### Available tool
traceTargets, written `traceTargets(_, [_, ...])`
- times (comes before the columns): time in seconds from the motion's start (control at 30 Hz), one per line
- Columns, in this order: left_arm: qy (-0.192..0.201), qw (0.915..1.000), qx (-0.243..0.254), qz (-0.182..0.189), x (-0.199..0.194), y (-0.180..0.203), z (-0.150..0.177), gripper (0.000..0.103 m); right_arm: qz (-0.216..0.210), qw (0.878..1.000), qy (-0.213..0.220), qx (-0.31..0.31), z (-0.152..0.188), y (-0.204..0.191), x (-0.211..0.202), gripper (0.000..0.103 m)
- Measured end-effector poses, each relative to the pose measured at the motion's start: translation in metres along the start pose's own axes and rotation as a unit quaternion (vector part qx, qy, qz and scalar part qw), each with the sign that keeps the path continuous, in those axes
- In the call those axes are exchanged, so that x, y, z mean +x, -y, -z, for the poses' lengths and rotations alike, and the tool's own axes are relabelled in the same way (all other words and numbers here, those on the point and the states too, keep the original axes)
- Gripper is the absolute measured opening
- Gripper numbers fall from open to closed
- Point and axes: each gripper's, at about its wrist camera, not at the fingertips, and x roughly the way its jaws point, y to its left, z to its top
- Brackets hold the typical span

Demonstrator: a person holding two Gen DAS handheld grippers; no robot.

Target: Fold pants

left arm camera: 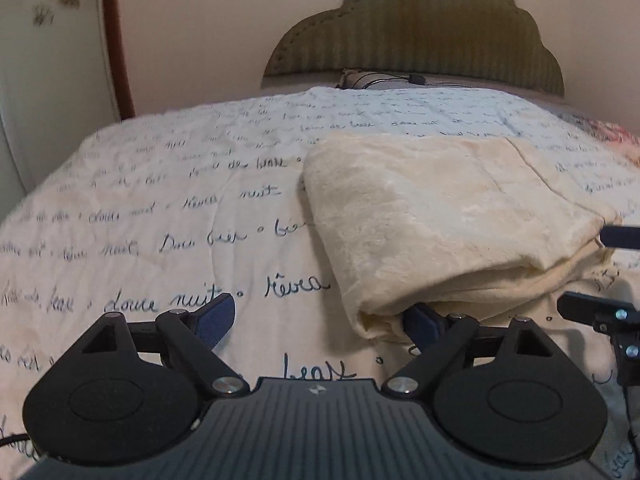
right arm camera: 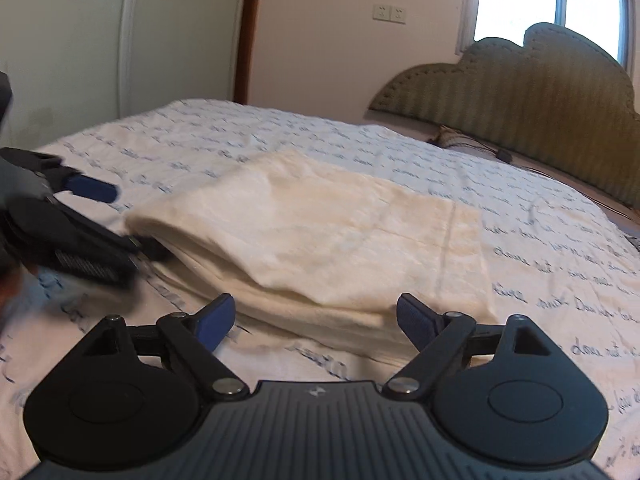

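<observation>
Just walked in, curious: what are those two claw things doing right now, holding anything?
Left gripper: open, holding nothing; one finger tucked at the folded cream fleece pants' edge.
Right gripper: open, holding nothing.

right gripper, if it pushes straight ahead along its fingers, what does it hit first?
Most likely the folded cream pants: their near edge lies just ahead of the open right gripper, between its fingers. The gripper tilts downward, so the bedspread under that edge could touch first; depth is unclear.

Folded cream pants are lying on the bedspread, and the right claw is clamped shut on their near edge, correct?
Not quite. The right claw is open, nothing pinched between its pads, as the right wrist view shows. The folded cream pants do lie on the bedspread.
</observation>
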Motion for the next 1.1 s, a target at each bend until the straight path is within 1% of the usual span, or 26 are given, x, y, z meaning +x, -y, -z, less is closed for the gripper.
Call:
traceTargets(0.03, [0.000, 1.0000, -0.005, 0.000, -0.002, -0.001, 0.001, 0.089, 0.001, 1.000, -0.002, 0.001, 0.003, 0.004, -0.001, 0.088])
traceTargets(0.07, [0.006, 1.0000, 0.001, -0.005, -0.004, 0.001, 0.003, 0.089, -0.001, 1.000, -0.001, 0.004, 0.005, 0.008, -0.003, 0.088])
traceTargets(0.13, [0.031, 0.9991, 0.021, -0.020, -0.012, 0.009, 0.003, 0.089, -0.010, 1.000, 0.008, 0.025, 0.009, 0.022, -0.011, 0.088])
traceTargets(0.2, [0.055, 0.9976, 0.033, -0.025, -0.017, 0.016, -0.001, 0.088, -0.015, 0.998, 0.017, 0.062, 0.011, 0.040, -0.017, 0.088])
traceTargets(0.27, [0.060, 0.9969, 0.039, -0.032, -0.013, 0.021, -0.006, 0.089, -0.018, 0.993, 0.027, 0.114, 0.013, 0.063, -0.018, 0.088])
traceTargets(0.33, [0.057, 0.9970, 0.031, -0.042, -0.008, 0.022, -0.010, 0.089, -0.026, 0.984, 0.040, 0.169, 0.013, 0.085, -0.016, 0.088])
traceTargets(0.4, [0.057, 0.9969, 0.026, -0.048, -0.008, 0.020, -0.009, 0.089, -0.037, 0.978, 0.051, 0.200, 0.010, 0.098, -0.012, 0.088])
traceTargets(0.47, [0.055, 0.9959, 0.034, -0.063, -0.008, 0.018, -0.005, 0.089, -0.038, 0.977, 0.051, 0.202, 0.005, 0.104, -0.003, 0.086])
traceTargets(0.5, [0.053, 0.9959, 0.033, -0.066, -0.008, 0.017, -0.003, 0.089, -0.032, 0.979, 0.043, 0.196, 0.003, 0.105, 0.003, 0.079])
traceTargets(0.53, [0.050, 0.9962, 0.031, -0.064, -0.007, 0.014, -0.002, 0.089, -0.022, 0.982, 0.028, 0.183, 0.001, 0.106, 0.011, 0.074])
traceTargets(0.6, [0.042, 0.9963, 0.040, -0.063, -0.005, 0.013, 0.001, 0.088, 0.034, 0.991, -0.004, 0.131, 0.003, 0.101, 0.025, 0.075])
traceTargets(0.63, [0.043, 0.9957, 0.049, -0.066, -0.004, 0.015, 0.004, 0.088, 0.048, 0.991, -0.009, 0.123, 0.008, 0.104, 0.028, 0.075])
traceTargets(0.7, [0.041, 0.9936, 0.075, -0.074, -0.003, 0.021, 0.008, 0.088, 0.037, 0.987, -0.014, 0.158, 0.016, 0.115, 0.030, 0.077])
traceTargets(0.73, [0.044, 0.9910, 0.100, -0.077, -0.004, 0.026, 0.009, 0.088, 0.032, 0.984, -0.016, 0.173, 0.017, 0.119, 0.029, 0.077])
traceTargets(0.77, [0.057, 0.9874, 0.122, -0.082, -0.008, 0.029, 0.009, 0.088, 0.030, 0.982, -0.014, 0.184, 0.016, 0.121, 0.027, 0.077])
traceTargets(0.83, [0.071, 0.9813, 0.158, -0.084, -0.017, 0.033, 0.011, 0.089, 0.015, 0.981, 0.006, 0.191, 0.010, 0.122, 0.020, 0.077])
traceTargets(0.9, [0.069, 0.9809, 0.164, -0.077, -0.025, 0.030, 0.011, 0.089, -0.008, 0.982, 0.021, 0.187, 0.001, 0.118, 0.018, 0.077])
traceTargets(0.93, [0.069, 0.9815, 0.162, -0.075, -0.029, 0.026, 0.011, 0.089, -0.014, 0.984, 0.023, 0.174, -0.003, 0.115, 0.020, 0.077])
traceTargets(0.97, [0.072, 0.9821, 0.155, -0.078, -0.034, 0.022, 0.010, 0.089, -0.012, 0.988, 0.017, 0.154, -0.007, 0.111, 0.026, 0.077])
traceTargets(1.0, [0.076, 0.9835, 0.145, -0.078, -0.039, 0.016, 0.007, 0.090, -0.002, 0.992, 0.001, 0.129, -0.008, 0.106, 0.034, 0.078])
traceTargets(1.03, [0.082, 0.9852, 0.131, -0.074, -0.045, 0.011, 0.003, 0.090, 0.018, 0.995, -0.023, 0.094, -0.008, 0.103, 0.047, 0.087])
traceTargets(1.07, [0.091, 0.9869, 0.115, -0.067, -0.051, 0.005, -0.003, 0.092, 0.027, 0.996, -0.028, 0.077, -0.004, 0.104, 0.054, 0.095])
traceTargets(1.1, [0.103, 0.9878, 0.100, -0.060, -0.055, -0.001, -0.010, 0.094, 0.031, 0.995, -0.030, 0.088, -0.001, 0.111, 0.057, 0.099])
